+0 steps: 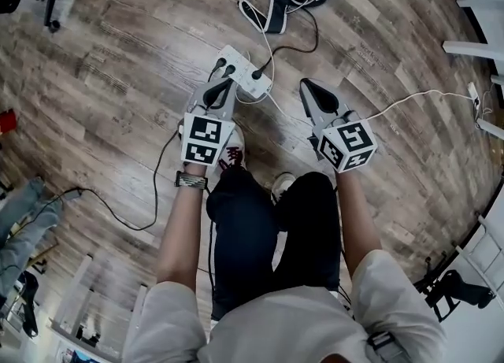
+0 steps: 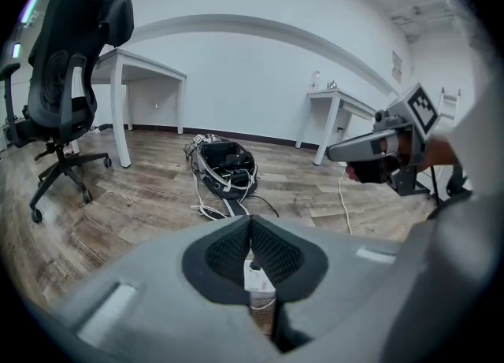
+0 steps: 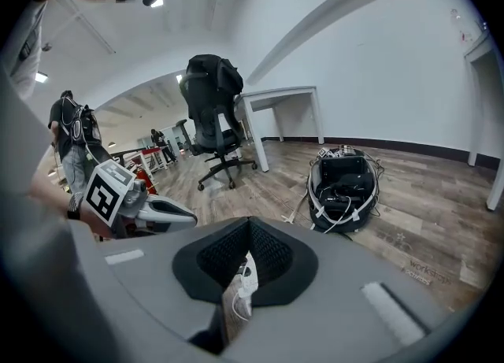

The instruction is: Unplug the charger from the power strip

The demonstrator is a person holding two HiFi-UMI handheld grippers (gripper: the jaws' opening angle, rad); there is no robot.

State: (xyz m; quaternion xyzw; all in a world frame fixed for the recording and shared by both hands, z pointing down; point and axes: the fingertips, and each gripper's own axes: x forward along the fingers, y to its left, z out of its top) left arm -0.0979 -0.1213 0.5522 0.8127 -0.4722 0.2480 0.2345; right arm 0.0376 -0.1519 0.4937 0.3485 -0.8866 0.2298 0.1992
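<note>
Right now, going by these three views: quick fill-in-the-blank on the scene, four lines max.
1. The power strip lies on a ___ floor.
2. The left claw and right claw are both ___, holding nothing.
3. The claw closer to the power strip is the ___ one.
4. The plugs standing in its top are ___.
Missing: wood; shut; left; black

A black office chair [image 2: 71,78] and white desks [image 2: 146,62] stand on wood-plank floor [image 2: 134,196] by white walls [image 2: 252,78].
</note>
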